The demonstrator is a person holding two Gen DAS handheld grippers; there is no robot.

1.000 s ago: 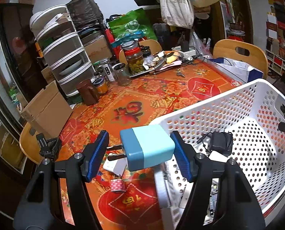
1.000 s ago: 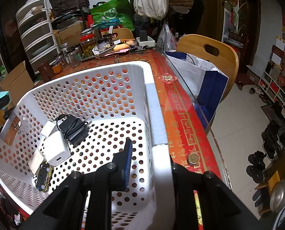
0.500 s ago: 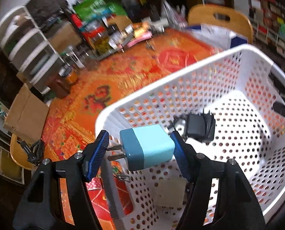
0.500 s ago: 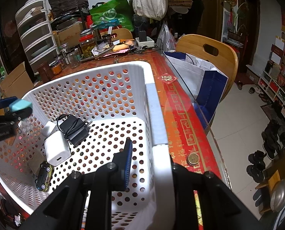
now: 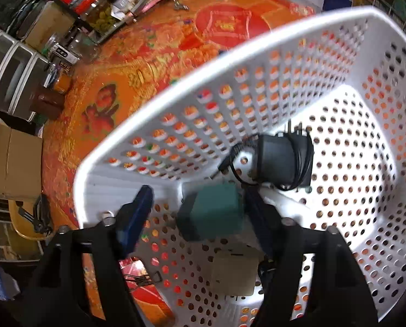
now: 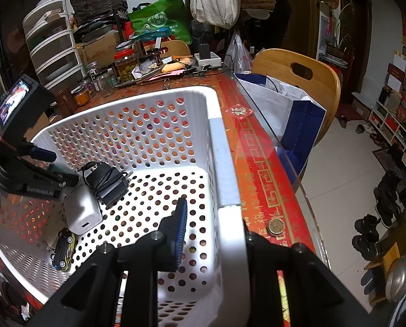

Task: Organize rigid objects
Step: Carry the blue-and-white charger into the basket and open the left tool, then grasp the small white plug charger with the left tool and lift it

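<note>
My left gripper (image 5: 197,218) reaches down inside the white perforated basket (image 5: 230,54) at its near-left corner. A blue plug adapter (image 5: 212,214) sits between its jaws against the right finger, with a gap to the left finger. My right gripper (image 6: 211,231) is shut on the basket's right wall (image 6: 224,169). In the basket lie a black charger with its cord (image 5: 282,160), a white charger (image 6: 83,212) and a small toy car (image 6: 62,249). The left gripper also shows in the right wrist view (image 6: 39,169).
The basket stands on a red and orange patterned table (image 5: 137,62). Jars (image 5: 74,46), plastic drawers (image 6: 53,51) and clutter line the far side. A wooden chair (image 6: 298,76) with a white and blue bag (image 6: 290,114) stands on the right. A coin (image 6: 275,224) lies near the table edge.
My left gripper has moved from above the table over the basket rim and down into it with the blue adapter. Its jaws now stand wider around the adapter. The right gripper has not moved.
</note>
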